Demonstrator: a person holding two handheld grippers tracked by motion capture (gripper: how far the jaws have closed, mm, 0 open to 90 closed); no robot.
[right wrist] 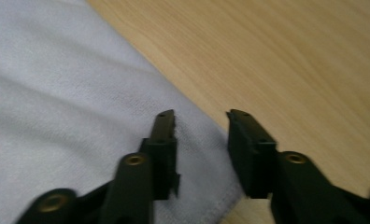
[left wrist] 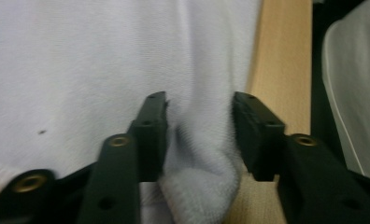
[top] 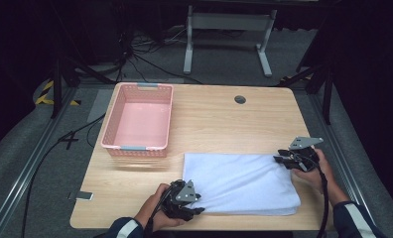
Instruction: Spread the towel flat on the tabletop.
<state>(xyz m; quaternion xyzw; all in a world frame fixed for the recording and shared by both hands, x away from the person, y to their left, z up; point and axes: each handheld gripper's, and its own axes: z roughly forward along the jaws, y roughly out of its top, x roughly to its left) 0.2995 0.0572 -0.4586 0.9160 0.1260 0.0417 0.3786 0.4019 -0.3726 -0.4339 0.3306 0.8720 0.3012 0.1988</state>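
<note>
A folded white towel (top: 241,181) lies flat at the front right of the wooden table (top: 219,124). My left gripper (top: 198,203) is at the towel's near left corner. In the left gripper view a bunched fold of the towel (left wrist: 202,154) sits between the jaws of this gripper (left wrist: 199,100). One pad touches the cloth and the other stands clear of it, so the gripper is open. My right gripper (top: 279,161) is at the far right corner. In the right gripper view it (right wrist: 197,114) hovers open just over the towel's corner (right wrist: 57,84), with nothing pinched.
A pink slotted basket (top: 137,148) stands at the table's back left with nothing in it. A small silvery flat object (top: 81,196) lies near the front left corner. A round cable hole (top: 240,99) is in the tabletop at the back. Bare wood (right wrist: 290,60) borders the towel.
</note>
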